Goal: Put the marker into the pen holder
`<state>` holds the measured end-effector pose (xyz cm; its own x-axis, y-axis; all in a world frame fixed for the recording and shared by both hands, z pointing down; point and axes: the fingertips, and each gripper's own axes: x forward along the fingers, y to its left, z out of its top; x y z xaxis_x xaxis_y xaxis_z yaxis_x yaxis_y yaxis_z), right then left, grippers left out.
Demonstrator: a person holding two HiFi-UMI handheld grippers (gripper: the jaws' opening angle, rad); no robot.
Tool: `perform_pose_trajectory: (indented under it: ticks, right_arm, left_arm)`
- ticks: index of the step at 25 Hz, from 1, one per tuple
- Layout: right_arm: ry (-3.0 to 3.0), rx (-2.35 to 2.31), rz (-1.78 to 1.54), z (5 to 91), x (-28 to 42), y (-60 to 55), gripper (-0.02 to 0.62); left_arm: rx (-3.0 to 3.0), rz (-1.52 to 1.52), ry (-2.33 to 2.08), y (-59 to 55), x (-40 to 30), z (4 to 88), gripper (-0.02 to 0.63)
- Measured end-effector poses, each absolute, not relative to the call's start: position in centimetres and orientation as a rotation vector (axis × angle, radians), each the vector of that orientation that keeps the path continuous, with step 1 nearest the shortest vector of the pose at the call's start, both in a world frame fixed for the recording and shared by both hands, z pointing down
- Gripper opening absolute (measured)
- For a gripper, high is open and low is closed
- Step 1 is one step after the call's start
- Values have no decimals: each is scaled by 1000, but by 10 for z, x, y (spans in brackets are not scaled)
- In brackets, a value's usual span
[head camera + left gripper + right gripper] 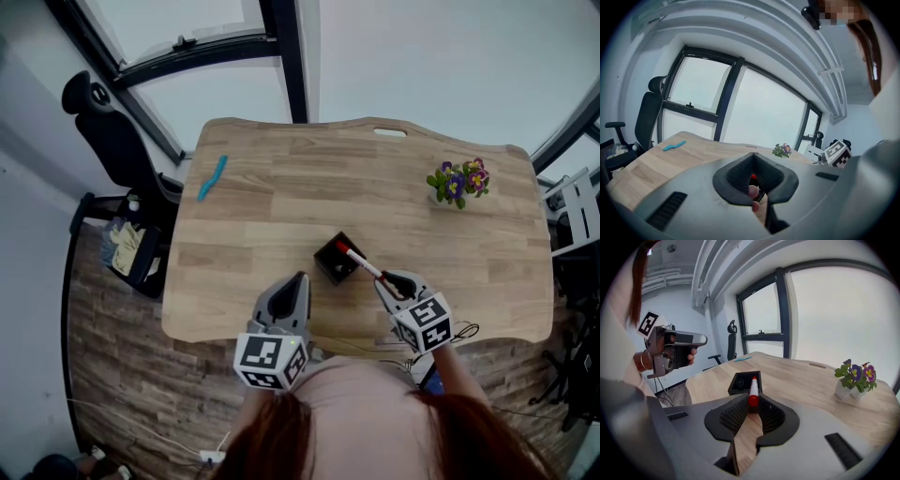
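Observation:
A black square pen holder [334,260] [740,382] stands on the wooden desk [281,206] near its front edge. My right gripper [388,281] [753,403] is shut on a red and white marker [360,262] [753,389]. The marker lies slanted, and its red far end reaches over the holder's open top. My left gripper [297,279] [753,174] hovers just left of the holder, jaws shut with nothing in them. Its own view points up toward the windows, and the holder is mostly hidden behind its jaws.
A blue object [212,177] [674,146] lies at the desk's far left. A small pot of purple flowers [458,183] [854,377] stands at the far right. A black office chair [112,131] is beside the desk's left end. Windows run behind the desk.

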<state>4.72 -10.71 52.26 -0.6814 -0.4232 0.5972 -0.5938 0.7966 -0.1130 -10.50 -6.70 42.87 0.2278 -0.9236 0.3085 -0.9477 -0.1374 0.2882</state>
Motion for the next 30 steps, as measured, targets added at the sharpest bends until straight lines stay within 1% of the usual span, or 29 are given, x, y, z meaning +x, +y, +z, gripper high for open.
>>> perform_pose_trajectory:
  ticks: [12,30]
  right_arm:
    - [-2463,780,414,517,38,-122,60]
    - [-2467,715,418,530,13,-138,60]
  left_arm:
    - [2070,64,-1733,-72,-108,432,2]
    - [2023,66,-1768,-76,-122,438,2]
